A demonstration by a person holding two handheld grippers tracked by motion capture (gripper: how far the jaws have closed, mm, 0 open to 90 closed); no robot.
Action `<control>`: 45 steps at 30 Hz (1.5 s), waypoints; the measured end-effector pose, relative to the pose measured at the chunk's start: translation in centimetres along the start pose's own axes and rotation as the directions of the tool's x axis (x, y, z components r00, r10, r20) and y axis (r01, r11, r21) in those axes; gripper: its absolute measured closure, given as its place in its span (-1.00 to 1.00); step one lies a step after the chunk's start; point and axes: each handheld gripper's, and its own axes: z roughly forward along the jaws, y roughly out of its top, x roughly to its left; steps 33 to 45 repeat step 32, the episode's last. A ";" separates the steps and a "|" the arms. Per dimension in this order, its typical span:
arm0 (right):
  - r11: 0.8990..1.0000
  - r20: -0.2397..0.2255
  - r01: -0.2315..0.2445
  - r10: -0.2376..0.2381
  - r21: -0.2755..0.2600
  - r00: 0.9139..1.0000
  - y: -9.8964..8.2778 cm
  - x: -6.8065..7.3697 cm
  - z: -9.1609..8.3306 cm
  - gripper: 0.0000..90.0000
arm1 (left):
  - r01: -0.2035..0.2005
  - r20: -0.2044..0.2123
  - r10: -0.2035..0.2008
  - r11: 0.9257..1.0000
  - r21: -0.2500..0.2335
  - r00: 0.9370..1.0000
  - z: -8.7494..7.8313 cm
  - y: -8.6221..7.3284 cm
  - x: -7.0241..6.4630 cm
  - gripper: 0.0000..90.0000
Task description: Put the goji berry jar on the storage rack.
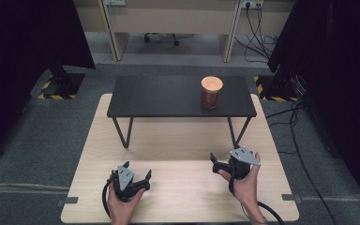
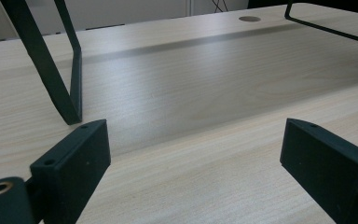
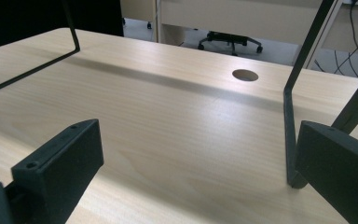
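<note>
From above, the left gripper (image 1: 136, 179) sat low on the wooden table (image 1: 178, 140), held in a hand (image 1: 122, 206). Its jaws were spread wide with nothing between them. Its own view showed what the high view could not: the wood grain up close, and a thin black leg (image 2: 70, 84) of the small black shelf (image 1: 178, 96) standing just ahead on the left.

In the middle, the shelf stood on the table, well apart from both grippers. On its right part stood a jar (image 1: 211, 93) with an orange-brown lid. Something dark red was inside, but it was too small to tell what. No writing could be read on it.

The right gripper (image 1: 220, 165) was also spread wide and held nothing. Its own view showed a round hole (image 3: 244, 74) in the table and a chair base (image 3: 230, 42) far behind.
</note>
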 end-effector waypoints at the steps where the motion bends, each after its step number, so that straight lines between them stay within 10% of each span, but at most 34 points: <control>1: 1.000 -0.002 0.002 -0.002 0.001 1.000 -0.2 0.0 0.0 -0.96 | -0.001 0.000 0.001 1.000 0.000 1.000 0.0 0.0 0.0 -0.83; 22: 0.997 -0.044 -0.054 0.056 0.052 0.997 -4.8 -0.8 0.5 -0.96 | -0.005 -0.002 0.005 1.000 -0.005 1.000 -0.1 -0.1 -0.1 -0.83; 45: 0.997 -0.049 -0.056 0.059 0.045 0.997 -5.0 -0.9 0.5 -0.97 | -0.009 -0.003 0.009 1.000 -0.002 1.000 0.0 0.0 -0.1 -0.83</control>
